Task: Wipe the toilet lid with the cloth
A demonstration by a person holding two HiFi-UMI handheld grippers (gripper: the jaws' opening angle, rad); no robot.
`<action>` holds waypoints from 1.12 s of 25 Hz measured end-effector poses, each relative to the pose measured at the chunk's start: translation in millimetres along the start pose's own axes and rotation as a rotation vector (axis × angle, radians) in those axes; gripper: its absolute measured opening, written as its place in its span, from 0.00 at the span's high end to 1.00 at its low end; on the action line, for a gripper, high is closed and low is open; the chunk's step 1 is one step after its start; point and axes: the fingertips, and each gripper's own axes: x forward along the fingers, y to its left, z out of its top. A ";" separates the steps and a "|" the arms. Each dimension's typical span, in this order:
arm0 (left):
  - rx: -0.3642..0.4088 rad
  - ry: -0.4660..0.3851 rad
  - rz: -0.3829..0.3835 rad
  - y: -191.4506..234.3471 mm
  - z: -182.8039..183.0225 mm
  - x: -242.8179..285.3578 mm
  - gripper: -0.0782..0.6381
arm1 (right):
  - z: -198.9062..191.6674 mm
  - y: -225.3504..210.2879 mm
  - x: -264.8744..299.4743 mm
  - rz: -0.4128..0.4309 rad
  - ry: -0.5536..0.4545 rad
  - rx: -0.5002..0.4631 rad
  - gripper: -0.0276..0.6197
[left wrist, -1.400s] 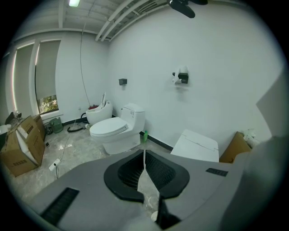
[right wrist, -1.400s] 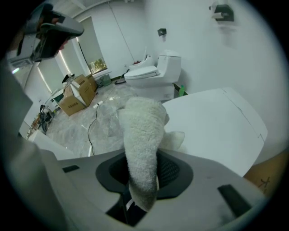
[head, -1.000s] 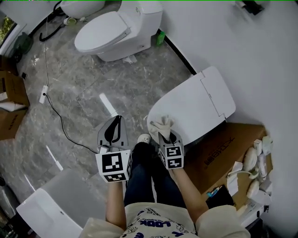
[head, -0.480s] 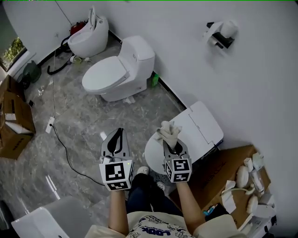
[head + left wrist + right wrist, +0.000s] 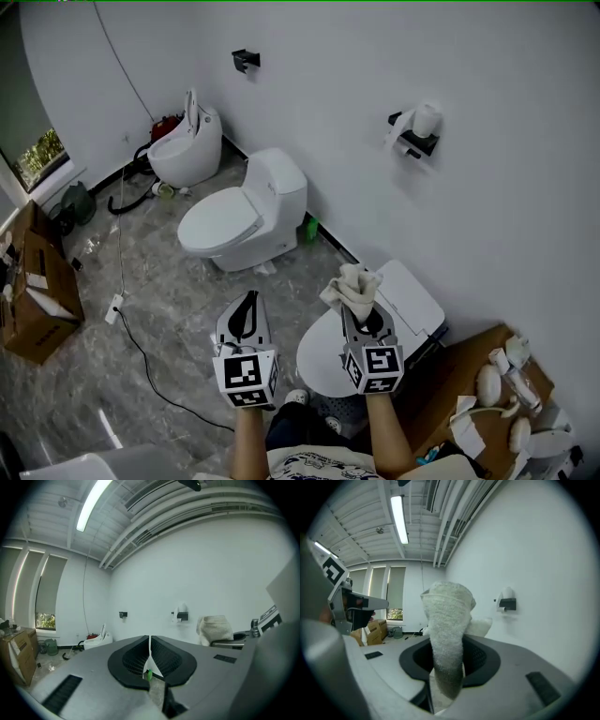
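Cloth [image 5: 349, 289] pinched in right gripper [image 5: 362, 315] fingers | left gripper [image 5: 247, 307] fingers pressed together | toilet lid [image 5: 319, 358] below cloth

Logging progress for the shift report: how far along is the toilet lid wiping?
Done: the cloth is clamped in the right gripper. In hand: it is held up in the air, off the toilet lid. Remaining: the wiping itself; whether any has been done can't be told.

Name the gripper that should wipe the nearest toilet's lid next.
Right. The right gripper has its fingers shut on the crumpled cream terry cloth, above the white oval toilet lid. The left gripper is shut, empty, beside the lid over the grey marbled floor.
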 end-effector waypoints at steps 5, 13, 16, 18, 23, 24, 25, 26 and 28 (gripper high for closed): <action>0.019 -0.055 0.005 -4.6 31.6 -9.5 0.87 | 44.3 -7.5 -16.9 -0.012 -0.090 0.009 0.78; 0.038 -0.111 0.020 -10.9 61.4 -26.6 0.87 | 85.6 -11.2 -35.5 -0.023 -0.172 0.018 0.78; 0.042 -0.124 0.028 -11.7 66.1 -31.0 0.87 | 89.7 -12.0 -41.3 -0.022 -0.181 0.014 0.79; 0.046 -0.127 0.030 -11.8 68.0 -32.6 0.87 | 91.2 -11.8 -43.5 -0.018 -0.184 0.022 0.79; 0.050 -0.128 0.031 -14.0 70.7 -35.3 0.87 | 94.8 -11.6 -46.9 -0.018 -0.191 0.020 0.79; 0.052 -0.129 0.031 -14.6 71.0 -35.6 0.87 | 94.7 -11.5 -47.2 -0.017 -0.191 0.019 0.79; 0.053 -0.130 0.030 -15.2 71.1 -35.5 0.87 | 94.3 -11.6 -47.4 -0.017 -0.191 0.019 0.79; 0.054 -0.129 0.029 -15.7 70.9 -35.4 0.87 | 93.6 -11.6 -47.6 -0.017 -0.190 0.018 0.79; 0.055 -0.127 0.027 -15.9 70.3 -35.3 0.87 | 92.6 -11.4 -47.7 -0.016 -0.187 0.016 0.79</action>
